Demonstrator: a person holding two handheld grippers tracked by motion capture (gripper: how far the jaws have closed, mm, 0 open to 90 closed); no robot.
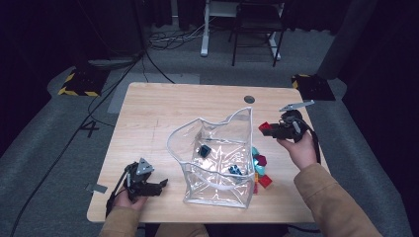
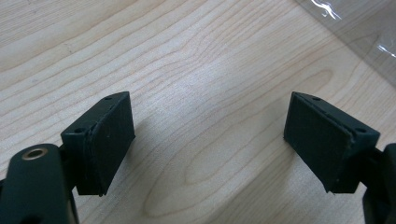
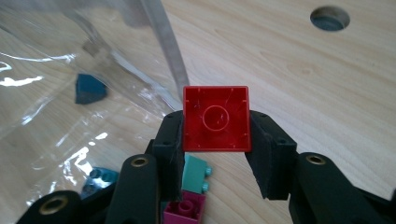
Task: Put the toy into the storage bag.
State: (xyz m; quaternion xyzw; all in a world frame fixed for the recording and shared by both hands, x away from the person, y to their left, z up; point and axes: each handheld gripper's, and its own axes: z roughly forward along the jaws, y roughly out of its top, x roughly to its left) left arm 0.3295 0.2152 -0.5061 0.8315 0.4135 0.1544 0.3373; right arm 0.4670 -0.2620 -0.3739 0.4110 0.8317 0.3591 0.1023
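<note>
1. The right gripper (image 3: 215, 154) has its fingers (image 3: 170, 154) pinching a red brick (image 3: 215, 119) by two opposite side walls, hollow underside turned toward the gripper's camera. In the high view the same right gripper (image 1: 271, 129) holds the red brick (image 1: 265, 127) just off the right wall of the clear bag (image 1: 217, 155).
2. The relation the next move hangs on: the bag's open rim (image 3: 163, 51) lies ahead of and to the left of the pinched brick, very near but not under it. I judge the brick must go up and over that rim before release.
3. The brick looks square in outline, so it has no long axis to line up.
4. The left gripper (image 2: 210, 140) has its fingers (image 2: 109, 140) spread wide with nothing between them, low over bare table (image 2: 196, 56); a corner of the bag sits ahead to its right. The right hand is plainly the nearer one to the work.
5. Count: one red brick held; two dark bricks visible inside the bag; a small heap of loose bricks (image 1: 260, 170) below the right fingers, at least four, exact number unclear.
</note>
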